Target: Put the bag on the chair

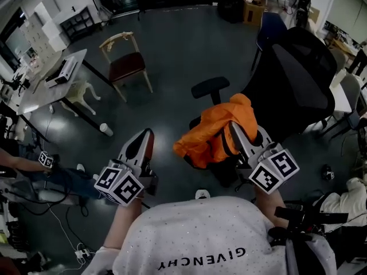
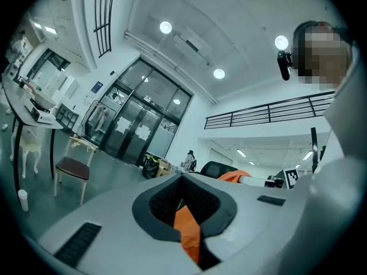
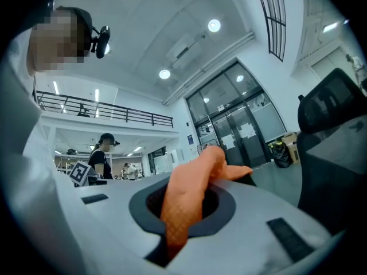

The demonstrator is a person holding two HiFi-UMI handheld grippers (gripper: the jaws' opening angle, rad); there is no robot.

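1. My right gripper (image 1: 235, 130) is clamped on a fold of the orange fabric bag (image 1: 213, 133). The cloth fills the slot between its jaws.
2. The orange fabric bag sits over the seat of the black office chair (image 1: 301, 79), in front of the backrest and near the armrest (image 1: 210, 87). I cannot tell whether its weight rests on the seat.
3. My left gripper (image 1: 145, 136) has its jaws together. It is well apart from the bag, over the dark floor (image 1: 172, 56).
4. An orange strip (image 2: 188, 228) shows in the left slot; I cannot tell what it is.
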